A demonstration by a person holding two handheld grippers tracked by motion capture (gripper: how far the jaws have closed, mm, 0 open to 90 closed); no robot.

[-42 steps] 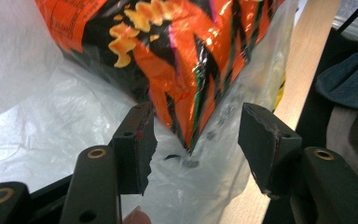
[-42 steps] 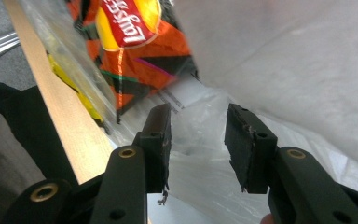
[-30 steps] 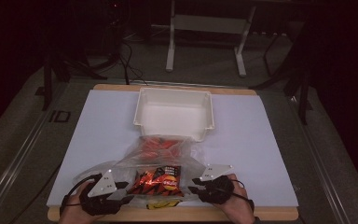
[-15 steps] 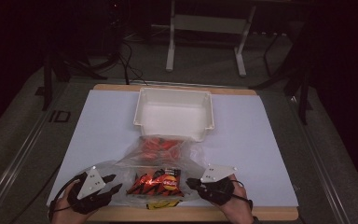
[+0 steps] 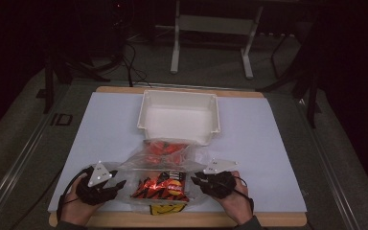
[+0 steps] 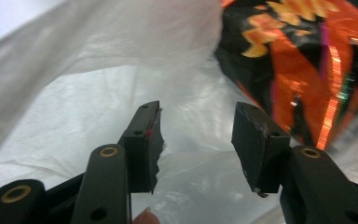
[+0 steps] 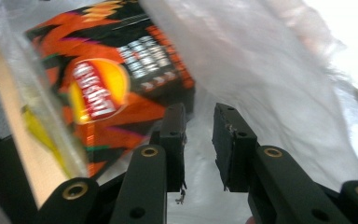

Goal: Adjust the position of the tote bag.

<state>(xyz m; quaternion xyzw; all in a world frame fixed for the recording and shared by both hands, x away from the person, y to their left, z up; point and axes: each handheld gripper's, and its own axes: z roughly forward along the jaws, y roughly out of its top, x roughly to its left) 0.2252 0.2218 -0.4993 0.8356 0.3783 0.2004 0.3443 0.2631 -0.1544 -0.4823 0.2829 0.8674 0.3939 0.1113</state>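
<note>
Bag: a clear plastic bag (image 5: 172, 165) lies on the near part of the surface (image 5: 268, 143), just in front of the white bin (image 5: 179, 116), with both hands at its near corners.
Contents: an orange and black snack packet (image 5: 162, 187) sits in the near end of the bag; more red-orange packets (image 5: 165, 147) lie toward the bin.
Left gripper: the left gripper (image 6: 198, 140) has jaws well apart, having just opened again after a brief squeeze; plastic film lies behind and between them, but nothing is pinched.
Right gripper: the right gripper (image 7: 199, 140) has a narrow gap between its jaws, having just reopened from nearly closed; film shows in the gap, unclamped.
Change: compared with half a second ago, the left hand has come in from the surface's edge toward the bag's corner.
Meaning: both grips look like missed or released tries, so the bag probably needs catching again before it can be lifted or emptied.
</note>
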